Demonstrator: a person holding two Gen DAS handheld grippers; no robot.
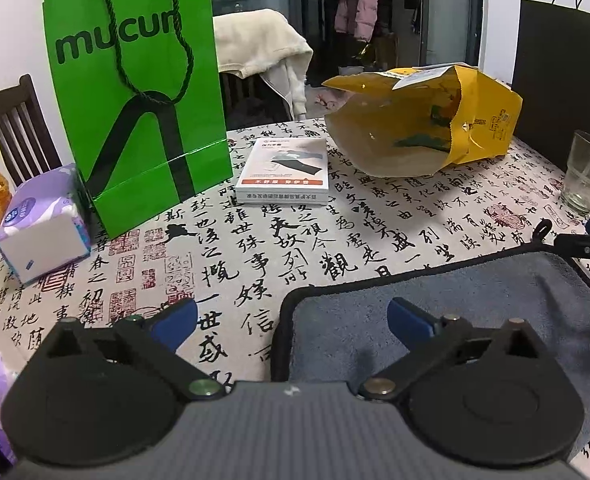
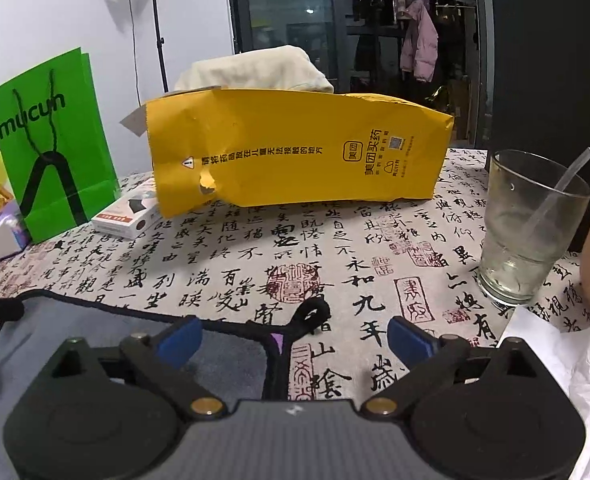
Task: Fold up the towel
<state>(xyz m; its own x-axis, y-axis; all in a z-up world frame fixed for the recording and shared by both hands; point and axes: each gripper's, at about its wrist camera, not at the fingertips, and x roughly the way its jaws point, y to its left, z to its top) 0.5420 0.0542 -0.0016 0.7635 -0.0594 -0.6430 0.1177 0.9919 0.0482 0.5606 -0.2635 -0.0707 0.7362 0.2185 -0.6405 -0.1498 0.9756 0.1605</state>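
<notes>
The right claw (image 2: 291,340) gapes wide over the grey towel's (image 2: 95,332) black-trimmed corner on the tablecloth (image 2: 255,256).

The flat grey black-edged towel (image 1: 455,320) lay on the calligraphy-printed tablecloth (image 1: 255,248), under the left gripper (image 1: 293,322), whose right finger was over it. Ahead of that gripper lay the small white rectangular box (image 1: 283,172), with the tall green paper bag (image 1: 135,92) to its left and the crumpled yellow paper bag (image 1: 427,120) to its right. Right of the right gripper (image 2: 295,338) stood the clear drinking glass (image 2: 527,228).
</notes>
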